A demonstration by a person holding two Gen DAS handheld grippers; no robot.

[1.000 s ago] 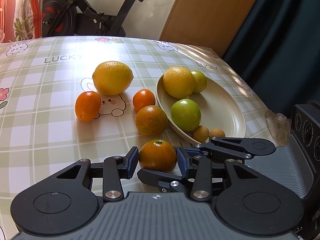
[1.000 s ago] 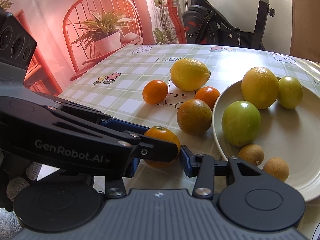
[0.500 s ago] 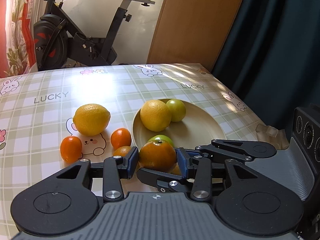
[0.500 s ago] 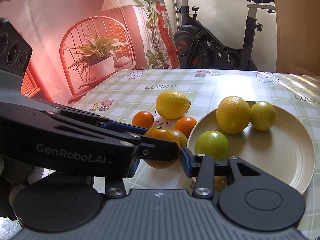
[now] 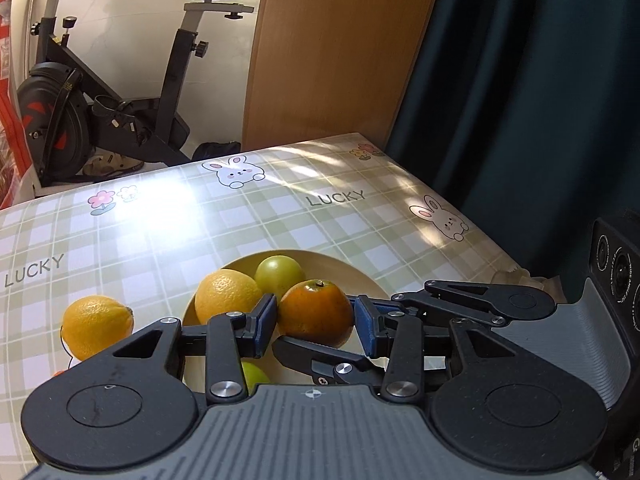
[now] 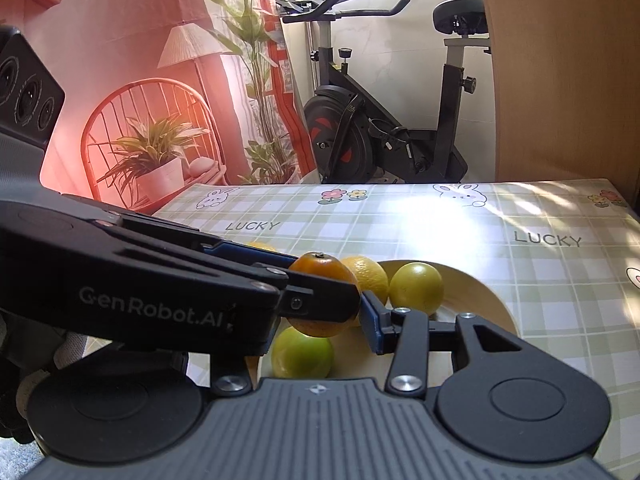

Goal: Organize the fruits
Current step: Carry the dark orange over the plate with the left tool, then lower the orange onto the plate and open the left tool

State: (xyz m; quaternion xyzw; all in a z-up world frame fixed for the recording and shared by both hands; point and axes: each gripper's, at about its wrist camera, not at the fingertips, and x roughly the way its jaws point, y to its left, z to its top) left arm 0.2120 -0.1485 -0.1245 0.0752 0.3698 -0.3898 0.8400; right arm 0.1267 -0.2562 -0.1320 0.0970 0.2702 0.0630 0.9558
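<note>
An orange with a small stem hangs above the beige plate. My left gripper is shut on it, blue pads on its left and right sides. The right gripper's fingers cross in from the right, one behind the orange and one in front. In the right wrist view the right gripper is shut on the same orange; its left finger is hidden behind the left gripper's body. On the plate lie a yellow citrus and two green fruits.
A lemon lies on the checked tablecloth left of the plate. The table's right edge borders a dark curtain. An exercise bike and a wooden panel stand beyond the far edge.
Both grippers rose with the orange from the table and carried it rightward, over the plate. The loose oranges on the cloth have dropped out of view below.
</note>
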